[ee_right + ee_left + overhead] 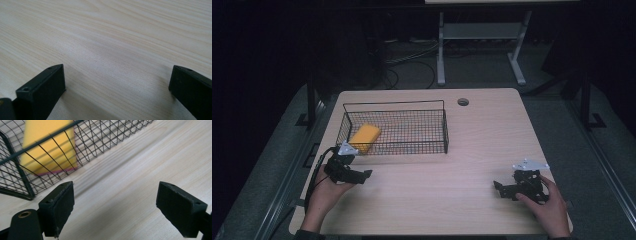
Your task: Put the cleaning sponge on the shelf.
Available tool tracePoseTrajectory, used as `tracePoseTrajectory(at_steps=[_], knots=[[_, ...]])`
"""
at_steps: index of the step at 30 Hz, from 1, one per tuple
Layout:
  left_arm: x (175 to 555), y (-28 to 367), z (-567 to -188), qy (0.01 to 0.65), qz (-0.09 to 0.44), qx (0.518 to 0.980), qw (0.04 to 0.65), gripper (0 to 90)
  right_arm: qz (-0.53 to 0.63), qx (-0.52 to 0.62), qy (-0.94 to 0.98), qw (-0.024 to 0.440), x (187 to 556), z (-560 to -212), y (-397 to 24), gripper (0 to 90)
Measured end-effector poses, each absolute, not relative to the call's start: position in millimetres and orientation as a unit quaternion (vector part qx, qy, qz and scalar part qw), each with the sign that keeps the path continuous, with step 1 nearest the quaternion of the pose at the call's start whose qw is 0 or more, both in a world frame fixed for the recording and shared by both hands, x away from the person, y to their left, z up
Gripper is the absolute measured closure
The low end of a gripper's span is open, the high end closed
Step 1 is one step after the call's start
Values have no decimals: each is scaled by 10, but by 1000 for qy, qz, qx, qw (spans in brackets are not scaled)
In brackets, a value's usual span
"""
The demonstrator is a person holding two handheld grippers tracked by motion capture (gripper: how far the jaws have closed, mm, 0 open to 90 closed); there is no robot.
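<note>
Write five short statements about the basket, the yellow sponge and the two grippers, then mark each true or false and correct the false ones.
1. The yellow sponge lies inside the wire basket. True.
2. The sponge sits at the basket's right end. False: it lies at the left end, near the left gripper.
3. The left gripper is shut on the sponge. False: its jaws stand wide apart over bare table, outside the basket.
4. The right gripper is open and holds nothing. True.
5. The basket stands in front of the right gripper. False: it stands on the left half of the table; bare wood lies ahead of the right gripper.
</note>
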State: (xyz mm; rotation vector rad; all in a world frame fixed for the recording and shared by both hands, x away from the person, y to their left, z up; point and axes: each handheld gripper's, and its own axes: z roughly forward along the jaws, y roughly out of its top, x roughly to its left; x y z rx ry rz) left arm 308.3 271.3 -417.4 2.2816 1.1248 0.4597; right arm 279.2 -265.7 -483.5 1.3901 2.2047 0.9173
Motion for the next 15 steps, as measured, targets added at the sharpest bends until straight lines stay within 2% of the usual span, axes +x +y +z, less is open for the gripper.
tracePoseTrajectory(at_steps=[15], knots=[[2887, 2759, -4585, 410, 175, 846, 293, 143, 326, 494, 784, 188, 2792, -4835, -2657, 0]])
